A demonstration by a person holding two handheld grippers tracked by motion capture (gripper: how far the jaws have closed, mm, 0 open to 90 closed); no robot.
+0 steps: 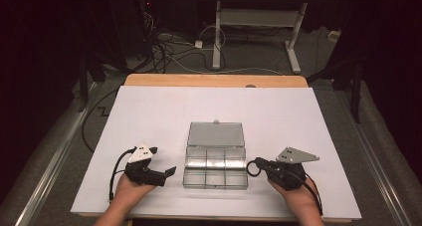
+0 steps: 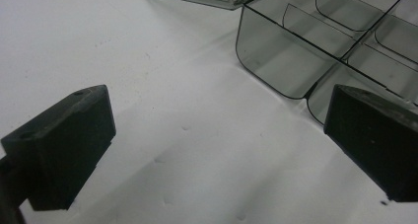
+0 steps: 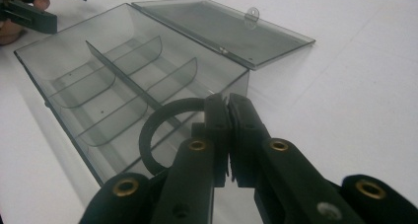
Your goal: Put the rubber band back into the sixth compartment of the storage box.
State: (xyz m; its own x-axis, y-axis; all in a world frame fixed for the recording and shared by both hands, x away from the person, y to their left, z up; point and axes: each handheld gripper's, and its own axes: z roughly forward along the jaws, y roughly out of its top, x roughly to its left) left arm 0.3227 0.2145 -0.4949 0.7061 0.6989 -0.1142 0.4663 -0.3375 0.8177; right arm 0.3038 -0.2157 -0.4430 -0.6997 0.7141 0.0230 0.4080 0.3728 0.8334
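A clear smoky plastic compartment box (image 1: 216,173) sits open at the table's near middle, its lid (image 1: 216,135) laid flat behind it. Its compartments hold nothing. My right gripper (image 1: 262,165) is just right of the box, shut on a black ring (image 1: 252,168). In the right gripper view the jaws (image 3: 227,104) pinch the ring (image 3: 145,137) at its edge, held a little above the box's near wall (image 3: 148,150). My left gripper (image 1: 163,160) rests left of the box with its jaws wide open (image 2: 217,115) and nothing between them; the box's corner (image 2: 276,71) lies just ahead.
A white sheet (image 1: 149,111) covers the wooden table (image 1: 214,80). Beyond the far edge are cables on the floor (image 1: 164,47) and a white table frame (image 1: 259,22). In the right gripper view, the left hand and gripper (image 3: 29,12) show past the box.
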